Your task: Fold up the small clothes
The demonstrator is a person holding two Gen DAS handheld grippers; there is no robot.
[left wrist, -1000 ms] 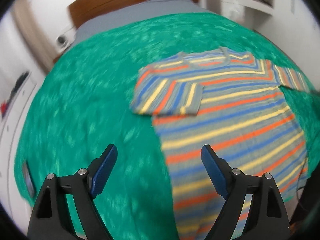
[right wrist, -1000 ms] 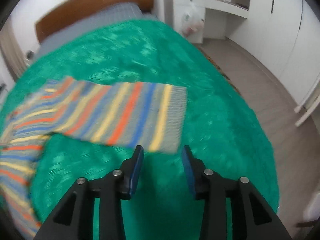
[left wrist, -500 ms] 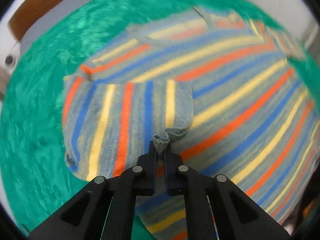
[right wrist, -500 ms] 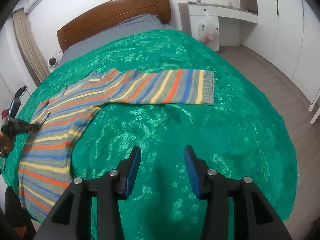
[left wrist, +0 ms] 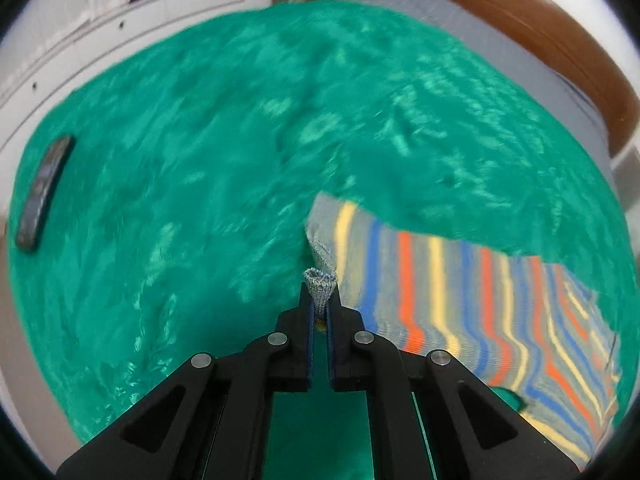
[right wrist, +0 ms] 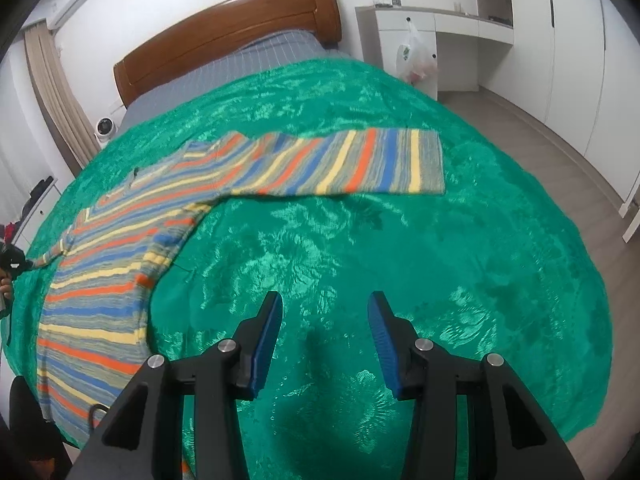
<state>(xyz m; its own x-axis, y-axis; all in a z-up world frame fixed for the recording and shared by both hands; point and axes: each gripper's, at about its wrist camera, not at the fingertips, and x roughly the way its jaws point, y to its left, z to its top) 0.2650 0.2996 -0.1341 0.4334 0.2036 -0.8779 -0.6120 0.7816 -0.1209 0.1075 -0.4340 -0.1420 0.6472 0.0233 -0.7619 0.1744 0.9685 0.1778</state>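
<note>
A striped sweater (right wrist: 132, 236) in grey, orange, blue and yellow lies on the green bedspread (right wrist: 400, 240). Its right sleeve (right wrist: 360, 168) stretches flat out to the right. My left gripper (left wrist: 319, 300) is shut on the grey cuff of the left sleeve (left wrist: 460, 300) and holds it stretched out to the left over the bedspread (left wrist: 200, 160). In the right wrist view that gripper shows small at the far left edge (right wrist: 12, 260). My right gripper (right wrist: 324, 320) is open and empty above bare bedspread, well in front of the right sleeve.
A dark phone-like object (left wrist: 44, 192) lies near the bed's left edge. A wooden headboard (right wrist: 224, 36) stands at the back. A white desk (right wrist: 420, 40) with a plastic bag (right wrist: 416, 60) stands at the right, with wood floor (right wrist: 560, 140) beside the bed.
My left gripper closed on the folded-in left sleeve's cuff and has pulled the sleeve outward to the left. My right gripper drew back from the right sleeve and opened wider.
</note>
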